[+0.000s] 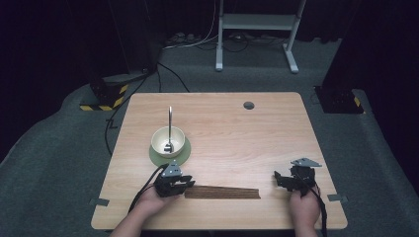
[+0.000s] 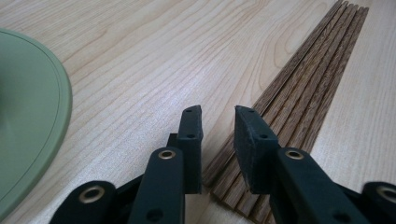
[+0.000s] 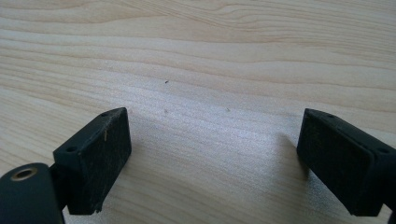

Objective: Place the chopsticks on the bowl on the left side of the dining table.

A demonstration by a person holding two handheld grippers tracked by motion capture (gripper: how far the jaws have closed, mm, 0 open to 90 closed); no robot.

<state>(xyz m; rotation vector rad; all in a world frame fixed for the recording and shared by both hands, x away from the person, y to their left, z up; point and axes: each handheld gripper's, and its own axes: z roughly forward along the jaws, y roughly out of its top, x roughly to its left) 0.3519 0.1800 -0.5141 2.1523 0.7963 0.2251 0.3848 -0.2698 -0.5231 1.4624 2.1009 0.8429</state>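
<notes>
A flat row of several dark wooden chopsticks [image 1: 225, 192] lies along the front of the table. My left gripper [image 1: 185, 185] is at their left end. In the left gripper view its jaws [image 2: 218, 112] stand a narrow gap apart, low over the near ends of the chopsticks [image 2: 308, 88]. The leftmost sticks run into that gap and neither pad visibly presses on them. My right gripper [image 1: 279, 178] rests to the right of the chopsticks, clear of them. Its jaws [image 3: 212, 135] are wide open over bare wood.
A cream bowl [image 1: 168, 140] with a metal spoon [image 1: 170, 123] standing in it sits on a green saucer [image 1: 183, 155] just beyond my left gripper; the saucer's rim [image 2: 28, 116] is close on its left. A grey cable hole [image 1: 248, 105] is at the table's back.
</notes>
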